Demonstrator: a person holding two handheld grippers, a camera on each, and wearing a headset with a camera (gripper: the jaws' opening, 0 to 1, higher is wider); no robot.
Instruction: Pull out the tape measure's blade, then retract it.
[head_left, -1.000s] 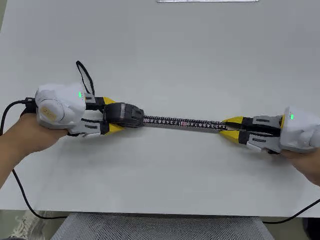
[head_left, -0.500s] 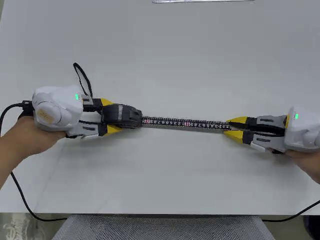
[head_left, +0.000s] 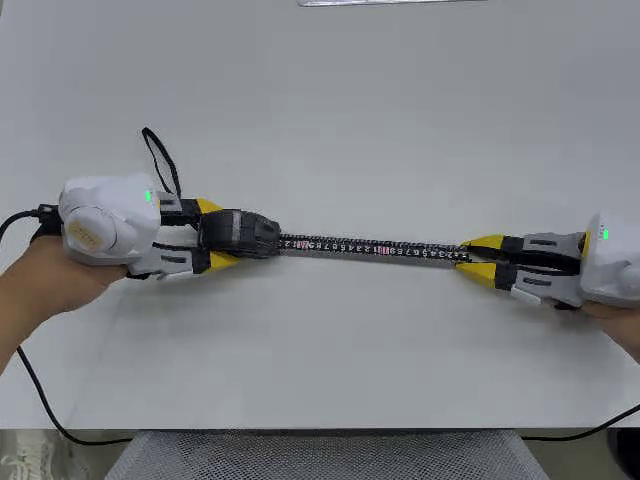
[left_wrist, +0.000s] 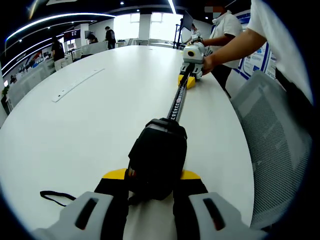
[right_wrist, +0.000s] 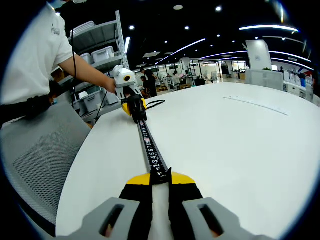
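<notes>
Left claw (head_left: 222, 233) is clamped on the black plastic tape measure case (head_left: 240, 233), one yellow-tipped jaw on each side. Right claw (head_left: 470, 256) is pinched together on the far end of the dark, number-printed steel blade (head_left: 370, 246).

Everything sits along the near edge of the white surface (head_left: 380, 110). The case is toward the left edge and my right claw toward the right edge, with the blade drawn out straight between them.

Hidden or unclear:
- The blade's end hook is buried between the right jaws in every view.
- My left jaws cover the flanks of the case, and I can't make out any lock or button.
- The right claw's body is cut off at the right side of the head view, and my hands are only partly in frame.
- I can't tell whether the blade touches the surface or hangs just above it.

View differences:
- The head view shows the digits as specks. The right gripper view has the blade (right_wrist: 150, 150) close enough to read single numbers near my right claw (right_wrist: 161, 177).
- The left gripper view puts the case (left_wrist: 157, 162) large between my left claw (left_wrist: 154, 175) jaws, with the blade (left_wrist: 177, 100) running off to the right claw (left_wrist: 189, 80).
- The thin black wrist strap (head_left: 160, 155) loops behind the left claw in the head view.
- The grey mesh chair (head_left: 300, 455) is a sliver at the near edge in the head view. It is far larger in the left gripper view (left_wrist: 270, 130).
- A black cable (head_left: 30, 370) trails off the near left corner.
</notes>
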